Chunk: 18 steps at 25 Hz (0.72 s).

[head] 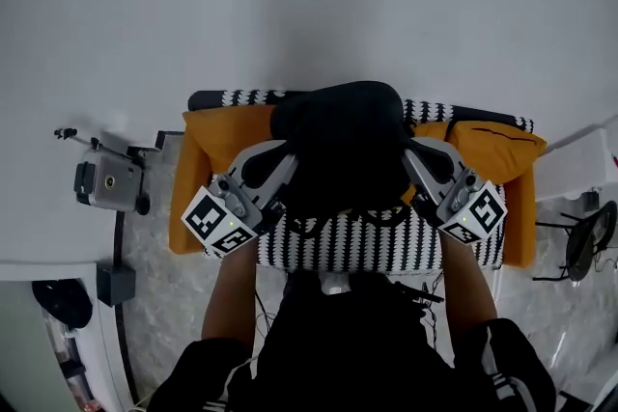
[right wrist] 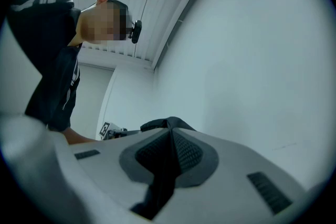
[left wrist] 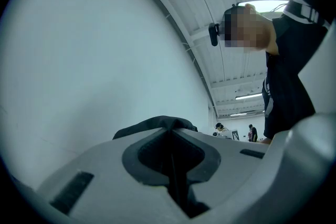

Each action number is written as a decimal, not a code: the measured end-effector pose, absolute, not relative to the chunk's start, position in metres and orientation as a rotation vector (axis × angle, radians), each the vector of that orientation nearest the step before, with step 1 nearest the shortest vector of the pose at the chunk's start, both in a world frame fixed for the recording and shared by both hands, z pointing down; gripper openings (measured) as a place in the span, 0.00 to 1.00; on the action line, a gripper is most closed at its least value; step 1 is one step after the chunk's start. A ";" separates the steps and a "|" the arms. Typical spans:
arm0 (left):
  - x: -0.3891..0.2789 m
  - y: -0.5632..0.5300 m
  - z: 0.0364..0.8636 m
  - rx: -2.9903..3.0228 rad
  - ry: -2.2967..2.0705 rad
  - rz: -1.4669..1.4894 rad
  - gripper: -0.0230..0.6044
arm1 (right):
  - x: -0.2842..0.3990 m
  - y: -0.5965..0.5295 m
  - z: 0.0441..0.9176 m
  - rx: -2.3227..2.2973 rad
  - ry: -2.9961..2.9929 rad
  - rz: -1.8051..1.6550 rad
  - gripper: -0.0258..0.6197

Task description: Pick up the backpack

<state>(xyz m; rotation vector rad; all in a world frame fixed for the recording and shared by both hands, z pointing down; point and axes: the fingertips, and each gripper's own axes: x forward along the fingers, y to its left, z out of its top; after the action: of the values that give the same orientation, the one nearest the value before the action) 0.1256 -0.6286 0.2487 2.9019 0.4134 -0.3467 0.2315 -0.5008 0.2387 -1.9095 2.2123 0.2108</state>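
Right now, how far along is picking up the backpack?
Done: left gripper and right gripper are each shut on black fabric of the backpack. In hand: it is held between them above the orange seat. Left: little; whether it fully clears the seat is unclear.

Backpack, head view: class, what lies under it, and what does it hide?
Under the backpack a striped cover shows, with orange cushions on both sides. Whatever lies directly beneath the backpack is covered and cannot be seen.
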 end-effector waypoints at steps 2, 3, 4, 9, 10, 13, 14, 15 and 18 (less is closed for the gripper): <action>0.129 -0.629 0.237 2.914 0.424 -0.361 0.09 | 0.235 -0.502 0.227 -1.918 2.209 0.237 0.10; 0.131 -0.629 0.231 2.920 0.430 -0.369 0.09 | 0.238 -0.503 0.221 -1.922 2.208 0.249 0.10; 0.133 -0.630 0.225 2.925 0.437 -0.378 0.09 | 0.240 -0.503 0.215 -1.924 2.206 0.263 0.10; 0.143 -0.632 0.197 2.940 0.472 -0.414 0.09 | 0.249 -0.505 0.186 -1.933 2.193 0.331 0.10; 0.144 -0.632 0.192 2.948 0.477 -0.411 0.09 | 0.251 -0.505 0.180 -1.936 2.189 0.340 0.10; 0.149 -0.633 0.177 2.970 0.488 -0.395 0.09 | 0.254 -0.505 0.166 -1.944 2.184 0.363 0.10; 0.150 -0.634 0.172 2.972 0.491 -0.390 0.09 | 0.254 -0.505 0.161 -1.946 2.183 0.370 0.10; 0.151 -0.635 0.168 2.972 0.496 -0.386 0.09 | 0.254 -0.505 0.157 -1.946 2.182 0.377 0.10; 0.154 -0.634 0.154 2.982 0.511 -0.377 0.09 | 0.254 -0.502 0.144 -1.943 2.177 0.400 0.10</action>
<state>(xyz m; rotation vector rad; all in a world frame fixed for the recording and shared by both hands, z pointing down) 0.1537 -0.6341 0.1540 2.9816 0.5111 -0.3766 0.2537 -0.5022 0.1443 -1.9434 2.1774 0.3996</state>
